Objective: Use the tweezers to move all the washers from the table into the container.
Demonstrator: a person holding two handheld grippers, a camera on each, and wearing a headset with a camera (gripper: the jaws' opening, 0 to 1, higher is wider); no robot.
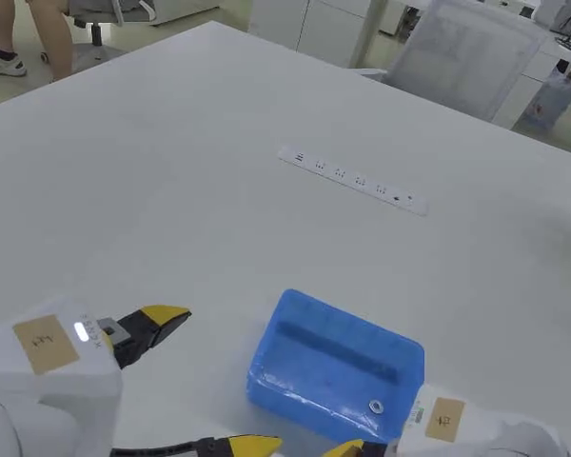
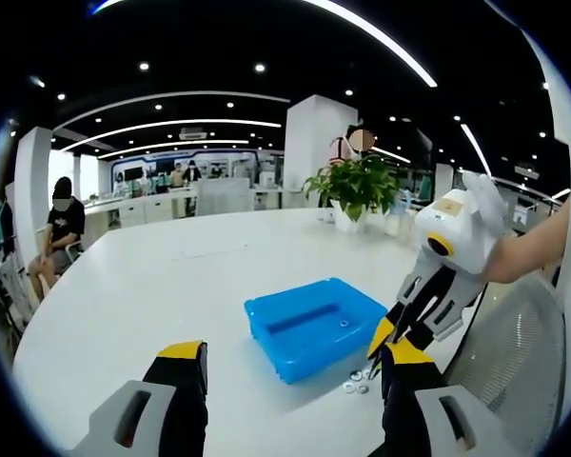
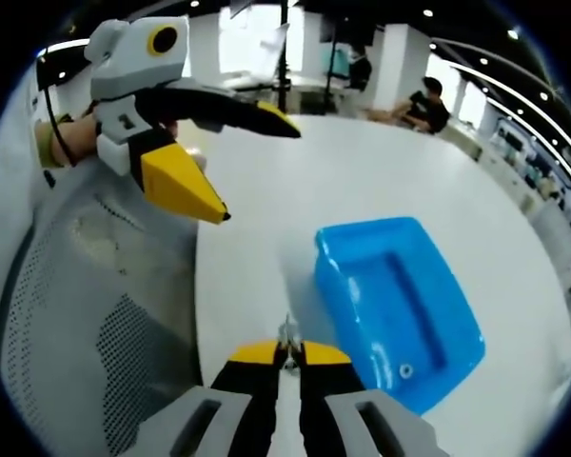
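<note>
Right gripper (image 3: pixel 287 357) is pinching the tweezers (image 3: pixel 285 335), jaws nearly together. Left gripper (image 2: pixel 292 354) is hanging with jaws wide, holding nothing. In the left gripper view I'm seeing washers (image 2: pixel 354 385) lying on the table (image 2: pixel 152 286) at the container's (image 2: pixel 314 324) 5 o'clock. A washer (image 3: pixel 405 370) is sitting inside.

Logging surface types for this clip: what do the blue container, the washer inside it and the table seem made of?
The blue container: likely plastic, slightly translucent, soft sheen on its rounded walls. The washer: probably metal, a small silvery-grey ring, too small to be sure. The table: smooth matte white top, perhaps laminate; core not visible.
</note>
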